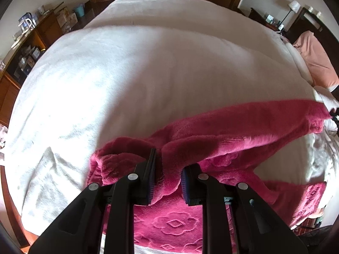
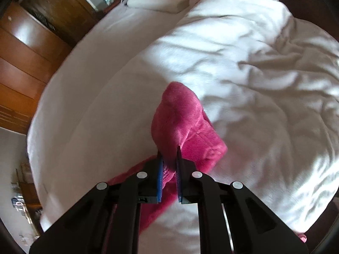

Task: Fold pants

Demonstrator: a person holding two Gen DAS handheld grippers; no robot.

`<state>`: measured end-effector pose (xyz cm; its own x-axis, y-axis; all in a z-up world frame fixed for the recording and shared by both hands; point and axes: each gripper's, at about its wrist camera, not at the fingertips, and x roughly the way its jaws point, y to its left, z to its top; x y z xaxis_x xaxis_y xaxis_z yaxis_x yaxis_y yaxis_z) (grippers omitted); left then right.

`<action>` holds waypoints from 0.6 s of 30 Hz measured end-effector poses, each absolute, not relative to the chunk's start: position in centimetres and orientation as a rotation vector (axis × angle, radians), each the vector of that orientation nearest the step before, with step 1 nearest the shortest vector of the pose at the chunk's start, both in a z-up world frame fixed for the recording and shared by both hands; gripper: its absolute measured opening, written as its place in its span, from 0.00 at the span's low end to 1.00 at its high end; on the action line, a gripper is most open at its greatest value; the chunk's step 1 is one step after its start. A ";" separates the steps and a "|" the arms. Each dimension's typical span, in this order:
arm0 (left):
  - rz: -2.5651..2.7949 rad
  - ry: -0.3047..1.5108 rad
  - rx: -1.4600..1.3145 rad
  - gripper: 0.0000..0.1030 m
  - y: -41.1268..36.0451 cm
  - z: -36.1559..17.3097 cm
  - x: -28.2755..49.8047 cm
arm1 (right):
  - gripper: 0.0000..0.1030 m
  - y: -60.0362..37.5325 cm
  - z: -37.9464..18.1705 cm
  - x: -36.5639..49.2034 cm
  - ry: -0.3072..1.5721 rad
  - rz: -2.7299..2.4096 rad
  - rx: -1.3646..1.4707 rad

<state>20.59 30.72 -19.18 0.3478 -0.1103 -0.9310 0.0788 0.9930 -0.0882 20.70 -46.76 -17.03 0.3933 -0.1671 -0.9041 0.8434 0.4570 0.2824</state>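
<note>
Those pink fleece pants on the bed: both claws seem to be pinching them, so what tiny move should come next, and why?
Probably carry the right gripper across toward the left gripper. Both are shut on the pants, and one leg stretches lifted over the white bedding, so laying it over would make the fold.

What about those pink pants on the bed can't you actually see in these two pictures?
- Left wrist view: the pants run under the left gripper and off the bottom edge.
- Same view: their far end at the right edge is blurred.
- Right wrist view: the right gripper hides the pinched fabric; the picture is motion-blurred.
</note>
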 end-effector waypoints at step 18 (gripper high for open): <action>-0.219 1.110 -0.019 0.19 35.2 -14.7 15.8 | 0.09 -37.8 -13.4 -4.1 0.801 -0.881 1.040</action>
<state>15.81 35.18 -14.71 0.4254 -0.1848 -0.8860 0.1660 0.9783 -0.1243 -4.12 -37.77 -13.41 0.4267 -0.2206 -0.8771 0.8940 0.2496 0.3722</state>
